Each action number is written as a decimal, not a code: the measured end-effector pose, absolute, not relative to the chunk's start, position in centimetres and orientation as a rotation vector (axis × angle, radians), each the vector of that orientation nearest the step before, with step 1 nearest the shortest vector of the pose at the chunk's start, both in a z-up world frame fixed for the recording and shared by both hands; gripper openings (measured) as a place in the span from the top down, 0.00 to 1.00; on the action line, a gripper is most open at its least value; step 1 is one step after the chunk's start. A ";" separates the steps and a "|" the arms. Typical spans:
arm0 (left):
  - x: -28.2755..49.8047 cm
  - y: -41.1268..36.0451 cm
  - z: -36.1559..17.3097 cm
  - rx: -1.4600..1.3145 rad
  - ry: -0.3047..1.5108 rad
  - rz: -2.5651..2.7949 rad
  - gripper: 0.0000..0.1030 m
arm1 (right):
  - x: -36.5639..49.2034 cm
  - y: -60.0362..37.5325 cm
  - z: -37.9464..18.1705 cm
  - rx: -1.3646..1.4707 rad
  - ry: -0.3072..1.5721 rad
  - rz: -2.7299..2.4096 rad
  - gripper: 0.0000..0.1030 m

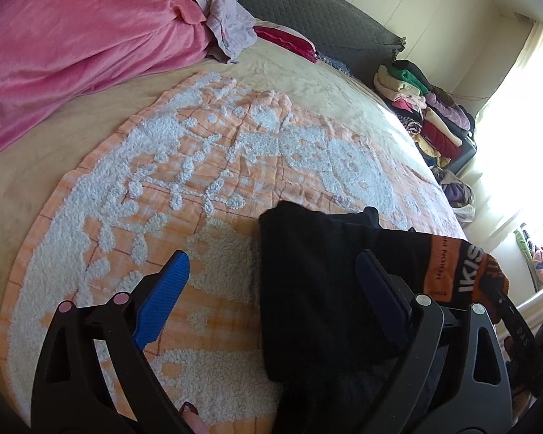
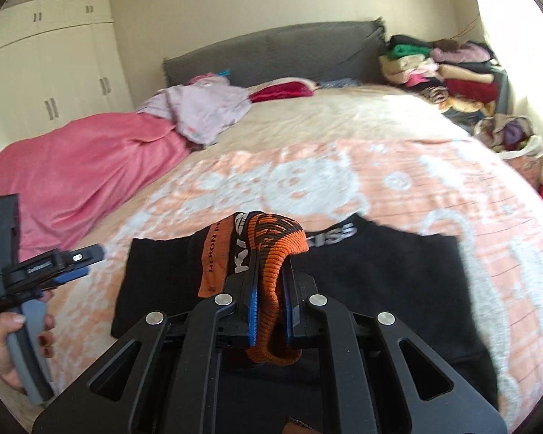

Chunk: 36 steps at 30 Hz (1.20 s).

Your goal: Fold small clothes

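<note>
The small black cotton garment with an orange-and-black knitted waistband point(image 2: 380, 271) lies on the orange-and-white tufted bedspread point(image 2: 398, 188), which is spread over the beige bed point(image 2: 325, 115). Its body is flat and dark, roughly rectangular. White capital lettering runs along the band, and an orange label beside it carries black print reading "HERON". One stretch of the band is bunched into a ribbed orange loop and raised clear of the cloth.

The right gripper point(image 2: 271, 282) is closed tight on that loop; its blue pads pinch the knit from both sides. The left gripper point(image 1: 271, 282) stands wide apart, its left blue pad over the bedspread and its right pad over the black cloth. Whether that pad touches the cloth cannot be told.

Hidden or unclear: the near edge of the garment is covered by the gripper bodies in both views. The band lettering is only partly legible. The right wrist view is blurred across the bedspread.

View differences: the right wrist view shows the person's left hand point(image 2: 3, 347) on the grey handle of the left gripper, the white wardrobe doors point(image 2: 54, 72) and the full grey headboard point(image 2: 271, 50). The left wrist view shows the bedspread pattern sharply. Both show the pink velvet blanket point(image 1: 72, 54) and the stack of folded clothes point(image 1: 423, 108) beside the bed.
</note>
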<state>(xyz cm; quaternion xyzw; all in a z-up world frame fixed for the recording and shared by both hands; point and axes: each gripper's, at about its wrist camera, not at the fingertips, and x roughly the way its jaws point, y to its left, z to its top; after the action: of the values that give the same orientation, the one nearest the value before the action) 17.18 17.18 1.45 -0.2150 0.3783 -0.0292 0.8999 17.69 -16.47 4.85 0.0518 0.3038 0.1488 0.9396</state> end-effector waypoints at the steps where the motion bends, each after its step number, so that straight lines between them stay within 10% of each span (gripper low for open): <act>1: 17.1 17.2 1.5 -0.446 0.781 -0.060 0.16 | 17.7 -17.1 4.9 0.104 0.615 0.283 0.91; 36: 18.4 8.0 -0.5 -0.235 0.826 -0.183 0.26 | 18.0 -24.6 -1.5 0.131 0.761 0.042 0.84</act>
<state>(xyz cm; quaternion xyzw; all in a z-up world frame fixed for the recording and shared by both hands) 18.44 7.98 -0.55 -0.1139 0.4000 -0.0886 0.9051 18.04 -24.65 -1.52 0.0636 0.3710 0.0207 0.9262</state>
